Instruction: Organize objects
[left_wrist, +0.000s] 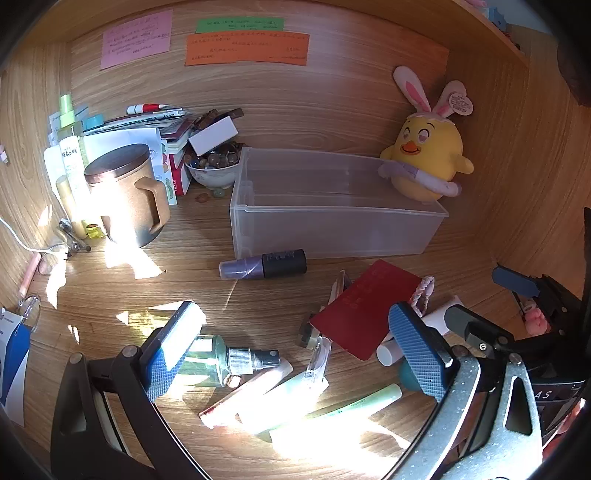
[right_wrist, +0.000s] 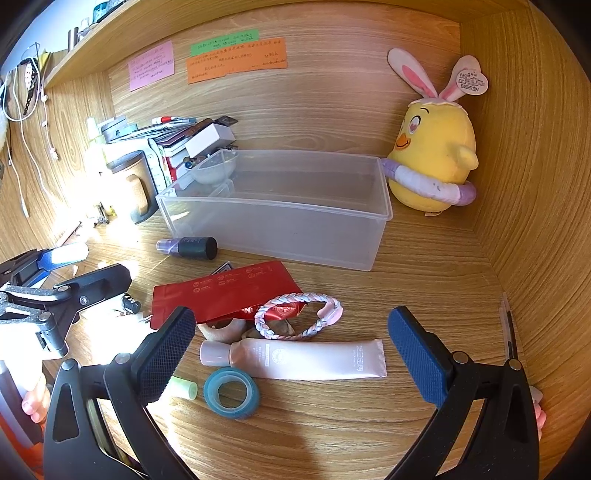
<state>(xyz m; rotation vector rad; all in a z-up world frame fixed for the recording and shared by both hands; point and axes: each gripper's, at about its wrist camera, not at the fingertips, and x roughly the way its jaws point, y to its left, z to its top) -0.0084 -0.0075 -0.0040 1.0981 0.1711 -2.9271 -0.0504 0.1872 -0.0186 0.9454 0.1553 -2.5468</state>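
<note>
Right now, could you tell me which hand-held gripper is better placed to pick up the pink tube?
The right hand-held gripper: it is open and the pink tube lies between its fingers. The left hand-held gripper is open over the green spray bottle.

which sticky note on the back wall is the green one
The narrow green sticky note, topmost of the three, directly above the wider orange sticky note; the pink sticky note sits apart to their left.

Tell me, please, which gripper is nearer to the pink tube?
Right. The right gripper is open with the pink tube lying between its fingers. The left gripper is off to the tube's left, open over a green spray bottle.
</note>
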